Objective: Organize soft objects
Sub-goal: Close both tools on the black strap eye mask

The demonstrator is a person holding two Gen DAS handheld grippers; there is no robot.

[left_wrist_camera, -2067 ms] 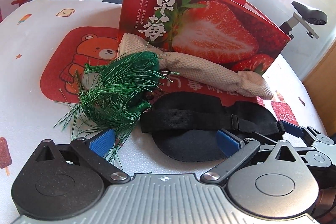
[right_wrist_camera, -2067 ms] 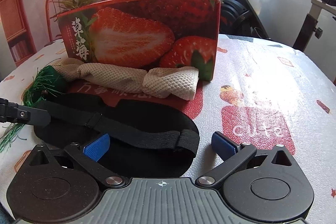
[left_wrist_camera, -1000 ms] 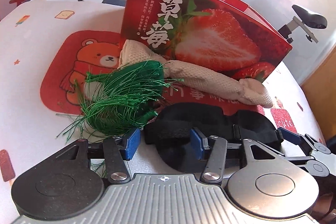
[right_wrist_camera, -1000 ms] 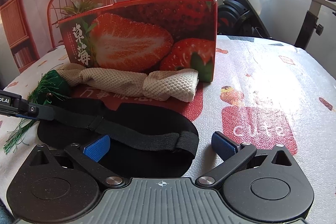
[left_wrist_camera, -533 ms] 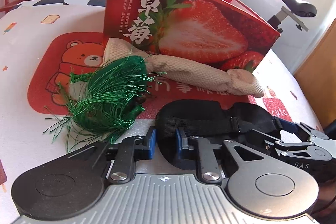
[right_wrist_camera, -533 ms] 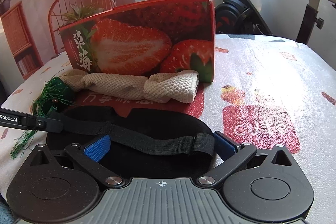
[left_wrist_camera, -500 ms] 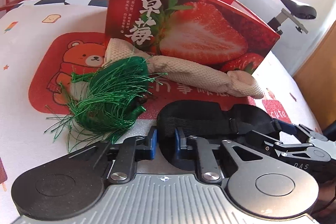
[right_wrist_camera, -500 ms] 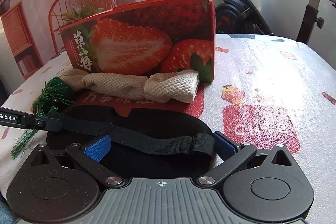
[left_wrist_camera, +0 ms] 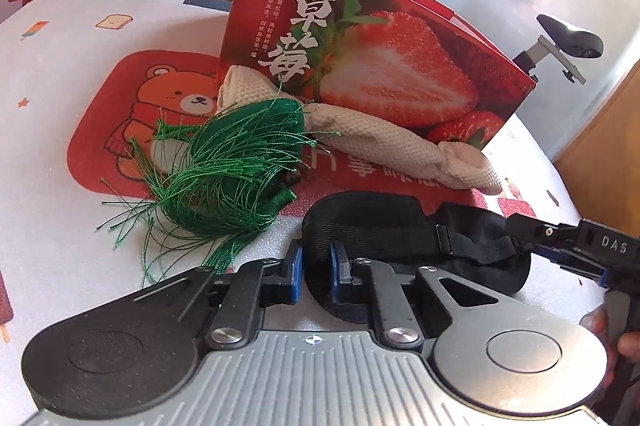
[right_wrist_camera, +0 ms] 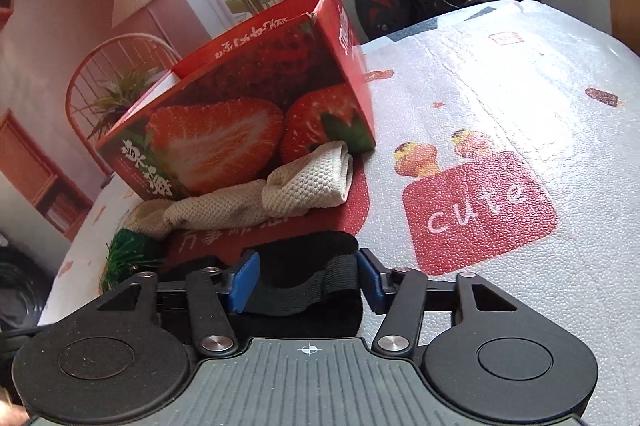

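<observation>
Left gripper (left_wrist_camera: 316, 266) pinches the black eye mask (left_wrist_camera: 400, 226) at one end; right gripper (right_wrist_camera: 306, 280) is closing over the other end. Pickup step. Next, likely a joint lift into the strawberry box (left_wrist_camera: 384, 66).

left wrist view: sits low behind the left tongs (left_wrist_camera: 317, 268), looks forward and down over the bench (left_wrist_camera: 60, 98), very near the black eye mask (left_wrist_camera: 400, 226).
facing: toward the long front of the strawberry box (left_wrist_camera: 360, 66); window and exercise bike behind.
right wrist view: sits behind the right tongs (right_wrist_camera: 306, 280), also looks forward and down, picture is tilted; it faces the box (right_wrist_camera: 240, 130) from its right corner.
nearness: both are close to the bench top.
shared part: eye mask (right_wrist_camera: 304, 290), beige cloth (left_wrist_camera: 384, 142) (right_wrist_camera: 248, 202), green tassel (left_wrist_camera: 224, 170) (right_wrist_camera: 128, 254), box.
cross sight: the right tongs (left_wrist_camera: 568, 246) show at the right edge of the left view.
</observation>
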